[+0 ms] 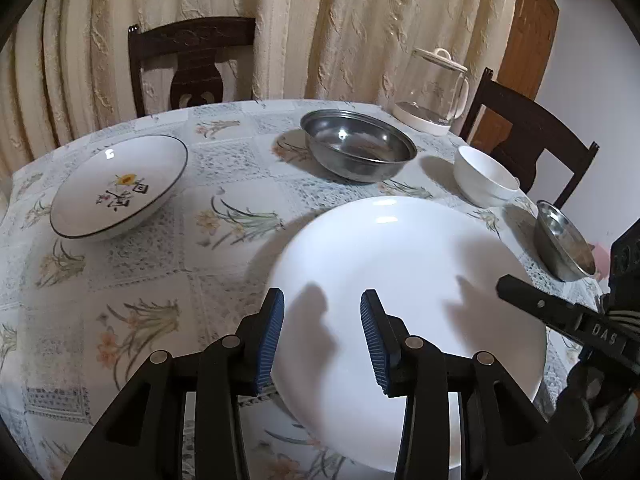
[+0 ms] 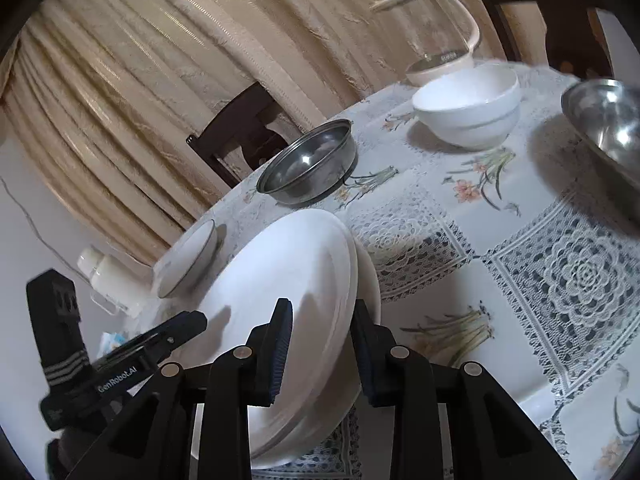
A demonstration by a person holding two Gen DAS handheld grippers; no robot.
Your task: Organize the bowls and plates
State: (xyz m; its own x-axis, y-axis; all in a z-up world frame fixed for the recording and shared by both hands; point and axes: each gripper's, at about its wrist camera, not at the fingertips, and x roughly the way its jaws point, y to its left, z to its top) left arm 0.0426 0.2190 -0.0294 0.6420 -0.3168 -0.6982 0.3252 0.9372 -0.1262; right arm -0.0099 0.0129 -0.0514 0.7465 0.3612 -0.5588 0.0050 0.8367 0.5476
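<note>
Floral-cloth tabletop (image 1: 168, 264), curtains behind. Left gripper (image 1: 322, 340) jaws parted above white plate (image 1: 400, 280), holding nothing. Right gripper (image 2: 320, 350) jaws parted astride the plate's rim, not clamped.

Plates (image 1: 400, 280) stacked before steel bowl (image 1: 358, 145) (kettle (image 1: 434, 92) behind).

Table (image 1: 168, 240) (floral cloth) — plates (image 1: 120, 188), bowls (image 1: 358, 144), kettle (image 1: 434, 92).
</note>
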